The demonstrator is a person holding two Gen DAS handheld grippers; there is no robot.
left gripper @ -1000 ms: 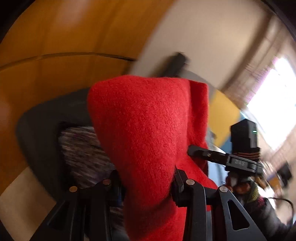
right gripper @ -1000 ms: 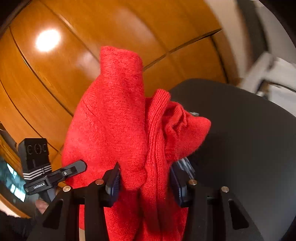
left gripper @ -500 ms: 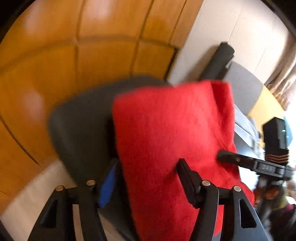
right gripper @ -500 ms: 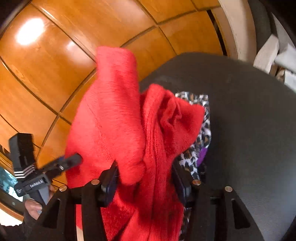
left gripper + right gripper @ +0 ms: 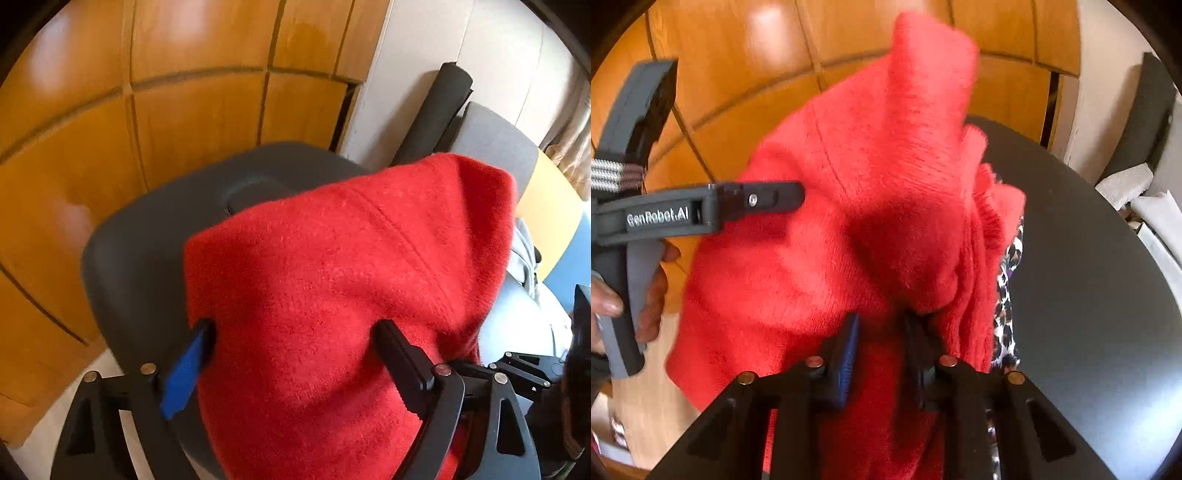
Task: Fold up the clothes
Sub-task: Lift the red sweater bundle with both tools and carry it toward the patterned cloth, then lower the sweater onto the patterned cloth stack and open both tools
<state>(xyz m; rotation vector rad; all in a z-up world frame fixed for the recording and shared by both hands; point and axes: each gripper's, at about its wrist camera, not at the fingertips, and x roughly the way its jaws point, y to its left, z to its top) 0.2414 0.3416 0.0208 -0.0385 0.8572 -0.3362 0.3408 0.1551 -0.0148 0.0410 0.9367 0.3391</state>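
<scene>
We hold the red sweater (image 5: 332,295) over the dark round table (image 5: 140,236), bunched between both tools. Our left gripper (image 5: 291,332) has just been opening and its jaws now stand wide; the knit still fills the gap between them, draped loosely, with no clear sign that the pads press on it. Our right gripper (image 5: 881,328) has just been closing, and its jaws sit narrow, pinched on a thick fold of the sweater. In the right view the left gripper (image 5: 798,195) pokes in from the side, with a hand (image 5: 646,288) on its grip. We judge the step to be laying the sweater down on the table to start a fold, so we should keep the right pinch firm, let the left side slide free without snagging the fuzzy knit, and lower the cloth flat, not in a heap. A leopard-print cloth (image 5: 1008,302) already lies on the table under the sweater's right side, and we should avoid dragging it along or trapping it in the fold. The table's far edge sits near a wall of orange wood panels (image 5: 184,110); beyond its right edge stand a white wall (image 5: 461,44), a dark roll (image 5: 436,110) leaning on it, and a grey chair back (image 5: 495,140).
</scene>
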